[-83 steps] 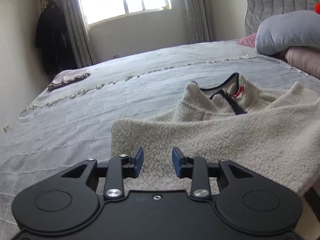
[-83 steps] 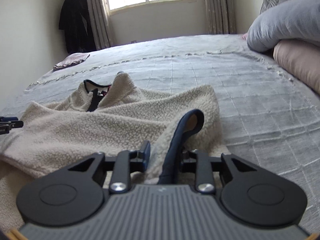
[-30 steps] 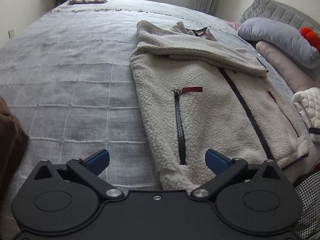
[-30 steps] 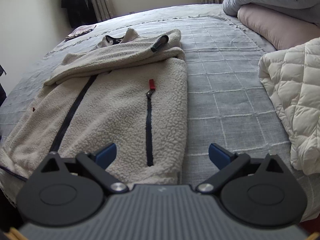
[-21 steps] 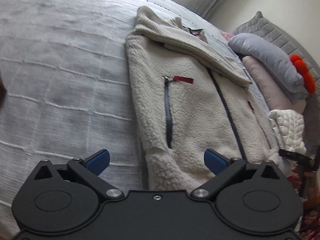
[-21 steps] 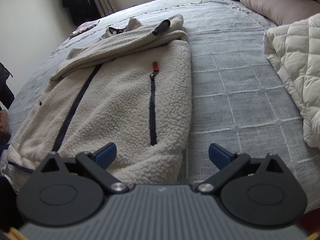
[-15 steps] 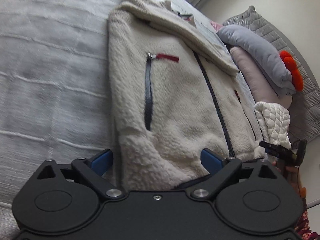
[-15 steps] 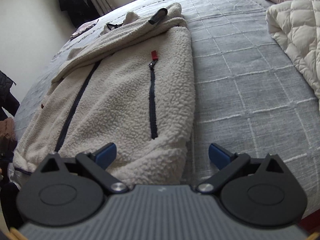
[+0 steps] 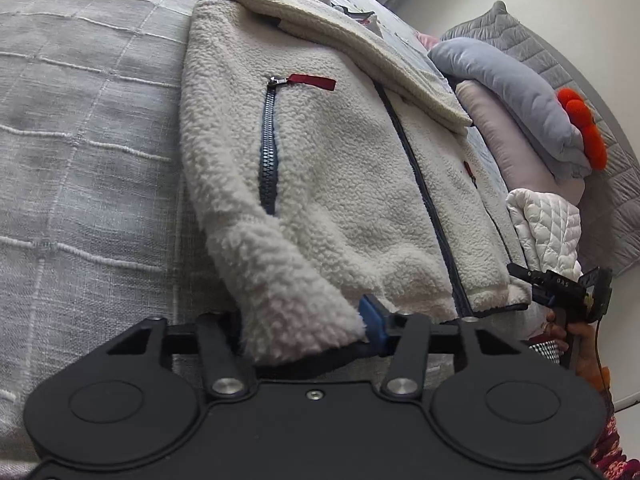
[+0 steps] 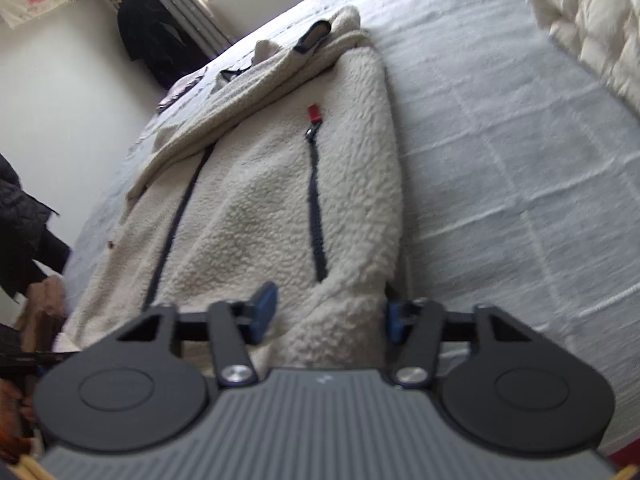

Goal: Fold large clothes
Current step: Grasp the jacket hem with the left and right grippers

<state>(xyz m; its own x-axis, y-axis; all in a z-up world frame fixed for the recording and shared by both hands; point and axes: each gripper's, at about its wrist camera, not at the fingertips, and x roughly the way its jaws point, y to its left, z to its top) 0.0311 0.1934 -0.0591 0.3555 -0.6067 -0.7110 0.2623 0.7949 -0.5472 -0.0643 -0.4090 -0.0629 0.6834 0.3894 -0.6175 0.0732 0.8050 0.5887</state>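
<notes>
A cream fleece jacket (image 9: 340, 168) lies flat on the grey bed, sleeves folded across its chest, hem toward me. My left gripper (image 9: 304, 320) has its jaws around the jacket's left hem corner, partly closed, with the thick fleece bulging between them. My right gripper (image 10: 328, 316) has its jaws around the right hem corner of the jacket (image 10: 260, 200), also partly closed on the fleece. The right gripper also shows at the jacket's far corner in the left wrist view (image 9: 560, 288).
The grey checked bedspread (image 9: 80, 140) extends left of the jacket. Grey and pink pillows (image 9: 520, 92) and a white quilted jacket (image 9: 548, 224) lie at the head side. A dark coat (image 10: 152, 32) hangs on the far wall. The white quilted jacket (image 10: 592, 20) lies right.
Both grippers have dropped to the hem and gone from wide open to closing on its two corners. The jacket itself has not moved.
</notes>
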